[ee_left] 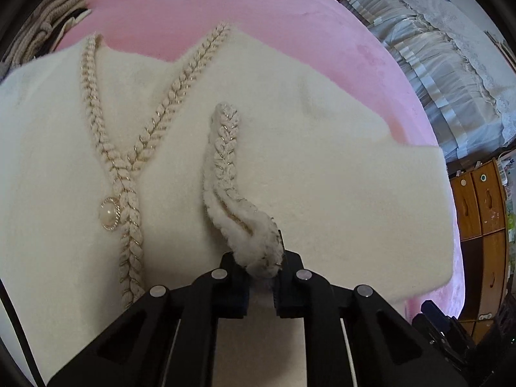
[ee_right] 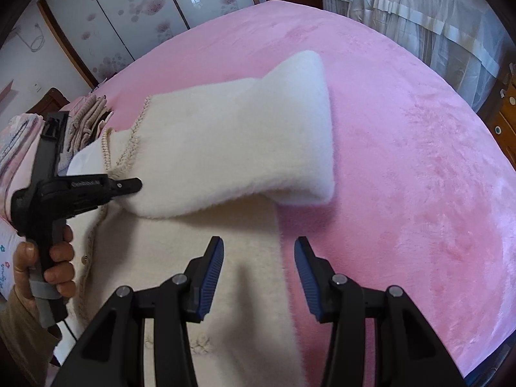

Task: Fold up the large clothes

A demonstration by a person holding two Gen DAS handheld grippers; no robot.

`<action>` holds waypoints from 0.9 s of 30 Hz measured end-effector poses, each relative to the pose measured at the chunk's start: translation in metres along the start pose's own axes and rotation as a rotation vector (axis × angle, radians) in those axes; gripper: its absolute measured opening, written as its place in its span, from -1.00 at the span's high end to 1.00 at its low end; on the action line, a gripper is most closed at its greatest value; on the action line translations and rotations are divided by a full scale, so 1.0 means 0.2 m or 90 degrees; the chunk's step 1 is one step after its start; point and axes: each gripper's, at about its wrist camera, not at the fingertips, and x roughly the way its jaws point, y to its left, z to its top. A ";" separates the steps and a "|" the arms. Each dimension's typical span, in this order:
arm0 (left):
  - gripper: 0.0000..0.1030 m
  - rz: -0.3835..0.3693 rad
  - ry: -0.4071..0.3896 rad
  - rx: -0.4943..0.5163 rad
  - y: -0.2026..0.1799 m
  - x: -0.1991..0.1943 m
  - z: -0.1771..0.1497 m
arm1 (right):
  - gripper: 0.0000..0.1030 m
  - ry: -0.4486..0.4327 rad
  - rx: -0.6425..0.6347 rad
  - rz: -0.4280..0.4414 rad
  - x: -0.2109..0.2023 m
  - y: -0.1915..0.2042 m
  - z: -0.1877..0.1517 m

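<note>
Pink plush bedspread [ee_right: 403,161] carries the work. On it lies a cream fleece cardigan [ee_left: 322,177], front up, its body spread toward the near edge, one sleeve [ee_right: 258,135] folded across the chest.

Handling, as judged: thick, soft pile, limp, moderately bulky; it will drape and sag rather than hold a crease, and the fuzzy bedspread likely drags on it. Not fragile, save the pearl button [ee_left: 109,214] and braided trim [ee_left: 129,167], which could snag.

Best holds: hems, cuffs and trimmed edges, where fabric is doubled and firm.

Left gripper [ee_left: 262,275]: clamped on the braided sleeve cuff [ee_left: 245,225], held in the person's hand [ee_right: 48,264].

Right gripper [ee_right: 258,258]: jaws parted, nothing between them, poised above the cardigan's side edge.
</note>
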 end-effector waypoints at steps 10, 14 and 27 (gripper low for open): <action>0.87 0.034 -0.199 0.064 -0.18 -0.72 0.25 | 0.11 -0.016 -0.022 -0.053 0.21 -0.01 0.13; 0.87 0.085 -0.235 0.063 -0.05 -0.87 0.32 | 0.18 -0.034 -0.044 -0.039 0.27 0.07 0.22; 0.71 0.133 -0.067 -0.089 0.81 -0.33 -0.05 | -0.08 -0.030 -0.190 -0.148 0.30 0.39 0.19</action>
